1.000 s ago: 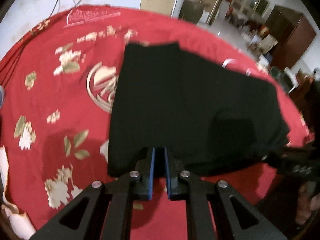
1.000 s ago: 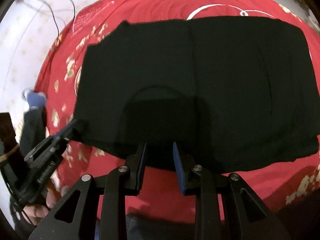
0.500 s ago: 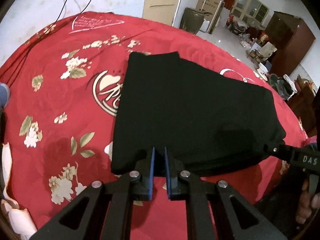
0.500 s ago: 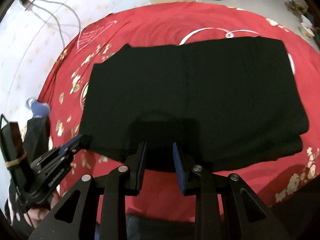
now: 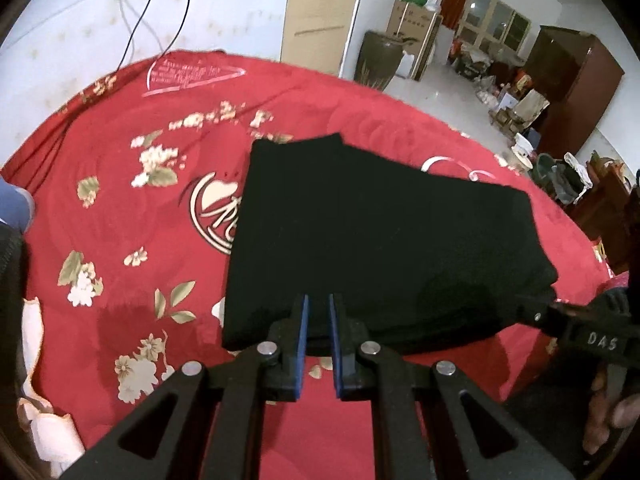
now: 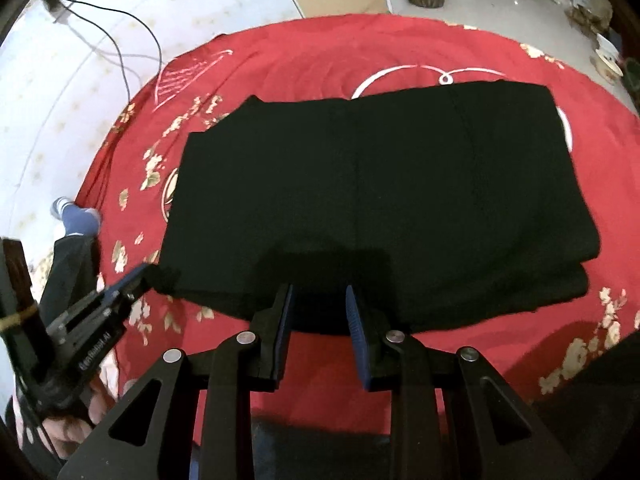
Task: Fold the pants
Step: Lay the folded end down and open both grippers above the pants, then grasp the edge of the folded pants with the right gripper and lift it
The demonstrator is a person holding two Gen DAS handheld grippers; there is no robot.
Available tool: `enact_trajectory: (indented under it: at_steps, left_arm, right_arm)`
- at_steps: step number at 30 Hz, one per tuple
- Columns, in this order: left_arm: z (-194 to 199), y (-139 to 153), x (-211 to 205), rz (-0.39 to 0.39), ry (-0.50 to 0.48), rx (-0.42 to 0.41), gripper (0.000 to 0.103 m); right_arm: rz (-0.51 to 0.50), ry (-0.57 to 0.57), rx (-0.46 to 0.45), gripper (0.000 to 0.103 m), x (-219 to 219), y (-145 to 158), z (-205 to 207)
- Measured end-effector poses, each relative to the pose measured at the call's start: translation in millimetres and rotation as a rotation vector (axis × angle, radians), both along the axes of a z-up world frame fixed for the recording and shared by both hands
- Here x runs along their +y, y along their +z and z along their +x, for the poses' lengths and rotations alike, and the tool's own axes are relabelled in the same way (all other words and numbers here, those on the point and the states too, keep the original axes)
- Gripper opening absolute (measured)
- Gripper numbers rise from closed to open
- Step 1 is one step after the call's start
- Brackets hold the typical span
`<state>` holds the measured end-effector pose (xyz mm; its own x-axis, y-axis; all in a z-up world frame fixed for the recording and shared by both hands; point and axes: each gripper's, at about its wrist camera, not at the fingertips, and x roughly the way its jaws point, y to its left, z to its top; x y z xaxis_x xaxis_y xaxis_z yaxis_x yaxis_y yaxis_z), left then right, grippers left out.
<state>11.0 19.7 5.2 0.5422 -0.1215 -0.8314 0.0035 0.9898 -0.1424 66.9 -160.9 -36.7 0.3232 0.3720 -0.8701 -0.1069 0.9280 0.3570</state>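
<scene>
While both of my cameras look down on it, the black fabric pants (image 5: 360, 248) lie folded into a flat, roughly rectangular stack on the round worktop covered with a red floral cloth (image 5: 120, 208). On the right wrist view the same pants (image 6: 372, 192) fill the middle of that cloth (image 6: 304, 44), with a lower layer showing along the near right edge under the top fold.

My left tool (image 5: 319, 312) hovers at the near edge of the stack; its blue-lined fingers (image 5: 302, 320) stand a narrow gap apart and I see no fabric caught between them. From the right wrist view the left tool (image 6: 140, 276) comes in from the lower left, its tip right at the near left corner of the pants; I cannot tell whether it touches.

My right tool (image 6: 320, 308) sits at the middle of the near edge, fingers (image 6: 354, 312) spread wider than the left pair, gripping nothing. In the left wrist view the right tool (image 5: 532, 312) reaches in from the right, its tip at the near right corner of the stack.

Beyond the worktop, a pale wall with dangling black cables (image 5: 160, 12), a brown ceramic jar (image 5: 380, 56) and a dark wooden cabinet (image 5: 572, 88) are visible.
</scene>
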Motion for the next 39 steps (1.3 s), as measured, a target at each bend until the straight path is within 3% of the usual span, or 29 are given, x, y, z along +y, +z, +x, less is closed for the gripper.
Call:
enact_trajectory:
  at_steps: [6,9,20,29,34,39]
  left_arm:
    - [-6.4,11.0,-10.6,0.010,-0.026,-0.031,0.012]
    - [-4.2,8.6,-15.2,0.024,-0.038,-0.027,0.012]
    - [1.1,0.6,-24.5,0.034,-0.052,-0.002,0.012]
    - [14.9,-4.0,-38.1,0.038,-0.073,0.020,0.012]
    - [23.2,-0.4,-38.7,0.017,-0.068,0.003,0.012]
    - [22.6,-1.7,-33.9,0.002,-0.066,0.000,0.012]
  right_arm:
    - [0.040,-0.045,0.008,0.029,-19.9,3.0,-13.1]
    - [0.055,-0.051,0.003,0.047,-23.0,4.8,-14.0]
    - [0.090,-0.071,0.013,0.047,-33.4,6.8,-2.4]
    - [0.121,-0.314,0.142,0.049,-72.1,-3.2,14.6]
    - [0.078,-0.427,0.244,0.058,-83.8,-10.6,28.9]
    - [0.026,-0.504,0.226,0.060,-112.3,-1.9,42.7]
